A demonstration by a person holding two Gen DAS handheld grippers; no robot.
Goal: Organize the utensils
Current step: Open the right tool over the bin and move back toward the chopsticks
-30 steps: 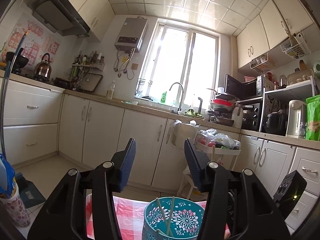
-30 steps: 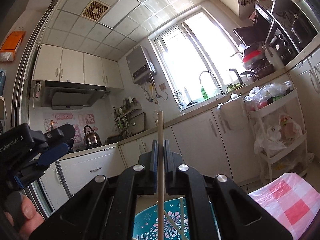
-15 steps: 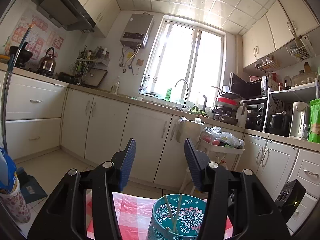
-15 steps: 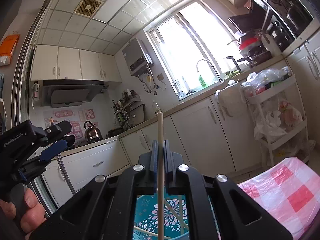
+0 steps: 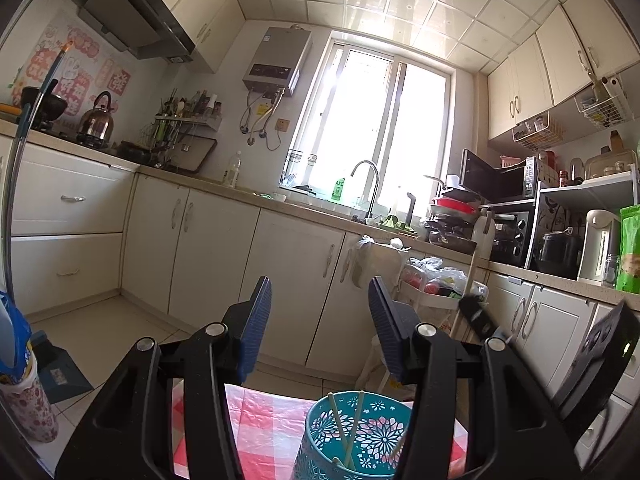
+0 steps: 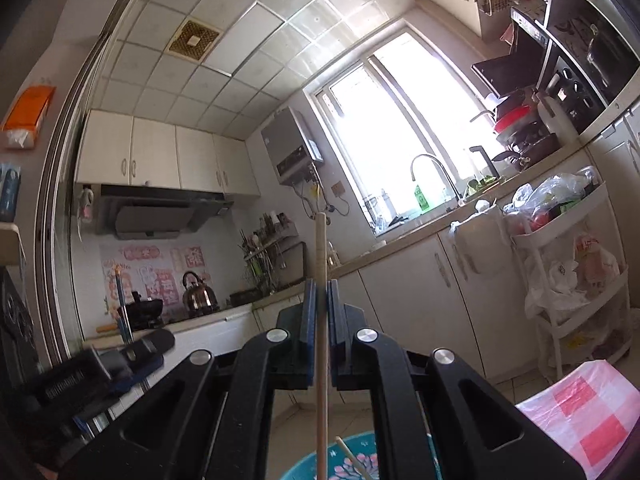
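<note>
My right gripper [image 6: 321,296] is shut on a pale wooden chopstick [image 6: 320,248], which stands upright between the pads and reaches down over the teal flowered utensil holder [image 6: 360,446]. In the left wrist view the holder [image 5: 310,452] stands on a red and white checked cloth [image 5: 264,420], with two chopsticks [image 5: 340,428] leaning inside it. My left gripper [image 5: 320,312] hovers just behind and above the holder, open, with nothing between its blue pads. The right gripper [image 5: 472,308] appears blurred at the right of that view. The left gripper [image 6: 156,346] shows blurred at the lower left of the right wrist view.
A white trolley rack [image 6: 560,280] full of plastic bags stands against the cabinets to the right. A floral cup [image 5: 24,400] and a blue dustpan [image 5: 56,368] sit on the floor at the left. Cream cabinets [image 5: 280,272] and a sink counter run along the back.
The holder sits lower in the right wrist view, only its rim showing. In the left view the right gripper with its chopstick has come in at the right. The left jaws stay equally apart.
</note>
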